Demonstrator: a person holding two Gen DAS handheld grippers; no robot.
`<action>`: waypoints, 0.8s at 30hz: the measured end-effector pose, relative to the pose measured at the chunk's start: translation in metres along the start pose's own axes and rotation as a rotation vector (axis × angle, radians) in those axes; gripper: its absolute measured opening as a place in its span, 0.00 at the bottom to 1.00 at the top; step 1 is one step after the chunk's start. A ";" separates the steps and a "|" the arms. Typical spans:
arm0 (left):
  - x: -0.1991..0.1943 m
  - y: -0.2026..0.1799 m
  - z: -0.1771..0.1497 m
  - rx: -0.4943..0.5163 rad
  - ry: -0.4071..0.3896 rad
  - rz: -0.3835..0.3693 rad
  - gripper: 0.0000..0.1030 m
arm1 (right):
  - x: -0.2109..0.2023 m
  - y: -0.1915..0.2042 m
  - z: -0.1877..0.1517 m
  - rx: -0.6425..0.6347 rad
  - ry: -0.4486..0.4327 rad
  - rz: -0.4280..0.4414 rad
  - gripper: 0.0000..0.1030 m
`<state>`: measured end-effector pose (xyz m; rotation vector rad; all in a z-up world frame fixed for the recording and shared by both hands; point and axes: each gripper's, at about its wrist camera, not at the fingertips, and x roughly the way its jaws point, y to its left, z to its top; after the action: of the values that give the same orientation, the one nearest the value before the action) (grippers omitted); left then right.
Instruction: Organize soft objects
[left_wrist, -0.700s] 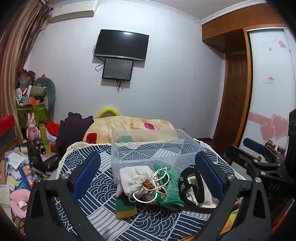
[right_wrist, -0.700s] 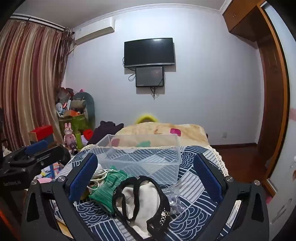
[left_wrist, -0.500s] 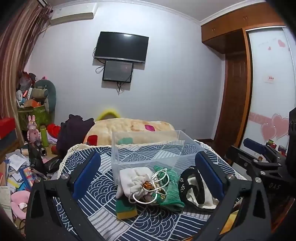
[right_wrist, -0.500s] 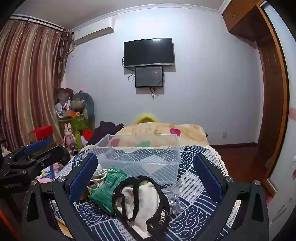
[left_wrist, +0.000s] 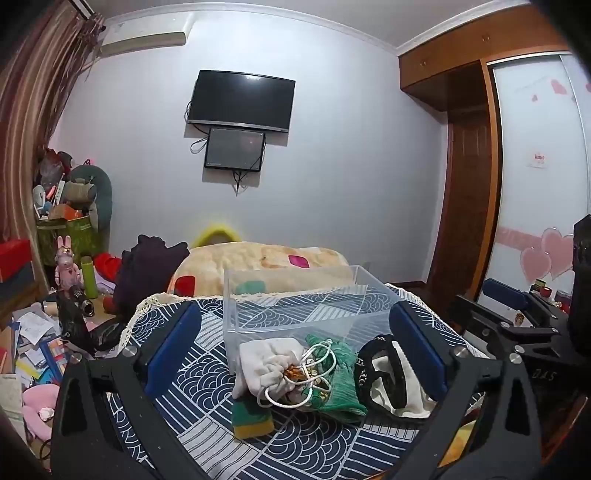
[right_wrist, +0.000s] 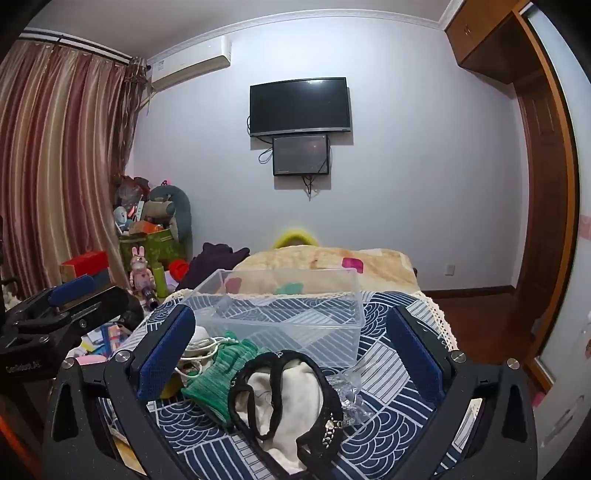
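Where cord (left_wrist: 317, 373) tangles, pouch contents unclear

A pale lilac wall (right_wrist: 406, 177) is seen at the far end of the room, with white moulding where it meets the ceiling. A dark television (right_wrist: 299, 105) is mounted on it, and a smaller screen (right_wrist: 301, 155) is fixed directly below, with cables hanging down. An air conditioner (right_wrist: 192, 61) is set high near the left corner. Striped brown curtains (right_wrist: 62, 166) are drawn along the left side. A wooden door (left_wrist: 467, 199) and overhead cupboards (left_wrist: 476, 48) are seen on the right, beside a white wardrobe panel (left_wrist: 535, 166) decorated with pink hearts. Reddish wooden floor (right_wrist: 476, 314) is visible. Clutter is piled in the left corner. Lighting is even and artificial.
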<state>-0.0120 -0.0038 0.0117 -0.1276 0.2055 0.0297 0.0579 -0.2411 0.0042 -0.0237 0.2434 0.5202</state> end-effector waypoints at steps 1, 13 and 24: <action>-0.001 -0.001 -0.001 0.002 -0.002 0.001 1.00 | 0.000 0.000 0.000 0.001 -0.001 0.000 1.00; 0.000 -0.001 -0.002 0.000 -0.009 0.012 1.00 | -0.004 -0.003 0.002 0.020 -0.013 0.015 1.00; -0.003 -0.003 -0.002 0.004 -0.017 0.004 1.00 | -0.006 -0.003 0.001 0.019 -0.018 0.020 1.00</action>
<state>-0.0151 -0.0068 0.0103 -0.1231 0.1892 0.0344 0.0549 -0.2465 0.0069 0.0024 0.2311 0.5380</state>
